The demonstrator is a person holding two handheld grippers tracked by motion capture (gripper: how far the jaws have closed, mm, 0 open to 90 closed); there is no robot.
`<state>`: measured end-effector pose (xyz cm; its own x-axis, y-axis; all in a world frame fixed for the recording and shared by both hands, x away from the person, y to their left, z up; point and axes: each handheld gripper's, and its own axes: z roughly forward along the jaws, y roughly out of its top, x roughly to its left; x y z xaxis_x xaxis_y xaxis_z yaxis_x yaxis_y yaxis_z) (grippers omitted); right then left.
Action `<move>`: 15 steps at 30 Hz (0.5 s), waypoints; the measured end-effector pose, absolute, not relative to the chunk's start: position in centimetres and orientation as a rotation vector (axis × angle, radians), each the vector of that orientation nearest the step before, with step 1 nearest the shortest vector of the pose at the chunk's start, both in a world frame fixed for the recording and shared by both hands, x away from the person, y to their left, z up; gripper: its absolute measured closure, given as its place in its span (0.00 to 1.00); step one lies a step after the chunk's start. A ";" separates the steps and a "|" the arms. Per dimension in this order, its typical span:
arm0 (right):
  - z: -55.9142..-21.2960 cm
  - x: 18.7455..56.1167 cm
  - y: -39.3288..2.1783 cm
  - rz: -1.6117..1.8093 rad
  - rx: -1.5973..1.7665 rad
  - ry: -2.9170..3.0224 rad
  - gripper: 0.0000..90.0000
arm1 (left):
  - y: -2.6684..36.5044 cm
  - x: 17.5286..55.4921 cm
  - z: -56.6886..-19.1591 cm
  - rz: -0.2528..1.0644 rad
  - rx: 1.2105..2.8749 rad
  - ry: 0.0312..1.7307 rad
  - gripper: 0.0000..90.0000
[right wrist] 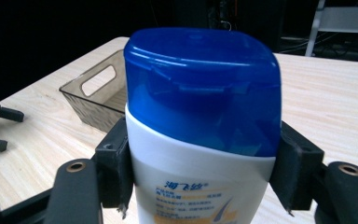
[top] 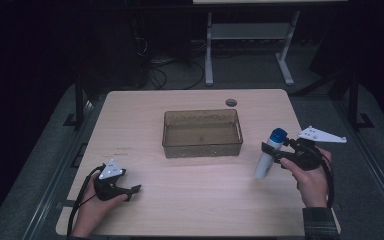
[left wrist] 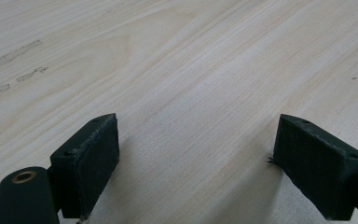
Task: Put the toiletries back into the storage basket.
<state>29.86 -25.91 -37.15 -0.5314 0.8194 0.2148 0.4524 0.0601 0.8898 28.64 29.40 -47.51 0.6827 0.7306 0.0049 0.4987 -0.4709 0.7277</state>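
A white bottle with a blue cap (top: 270,152) stands tilted near the table's right side, to the right of the bin, and my right gripper (top: 271,152) is shut on it just below the cap. In the right gripper view the bottle (right wrist: 200,140) rises between both black pads (right wrist: 114,163), which press on its sides. A clear brown plastic bin (top: 202,148) sits at the table's middle with nothing in it. My left gripper (top: 132,192) rests low at the front left, open; in its own view the left gripper (left wrist: 196,163) holds nothing over bare wood.
The light wooden table (top: 180,200) has a round cable hole (top: 231,102) behind the bin. Beyond the far edge are a white desk frame (top: 250,45) and cables on a dark floor. The bin (right wrist: 98,100) with its handle slot lies left of the bottle.
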 end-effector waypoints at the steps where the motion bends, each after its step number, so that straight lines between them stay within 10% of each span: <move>1: -37.1 30.0 -25.8 1.463 1.271 1.997 0.38 | 29.4 28.6 -47.5 0.412 2.169 0.939 0.15; 15: -35.7 31.3 -24.7 1.457 1.239 1.984 0.38 | 29.4 28.6 -47.5 0.408 2.172 0.937 0.14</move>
<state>31.31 -24.73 -35.67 -0.5370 0.8225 0.1873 0.4246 0.0717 0.9025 28.63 29.39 -47.49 0.6851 0.7284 0.0035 0.4991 -0.4729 0.7262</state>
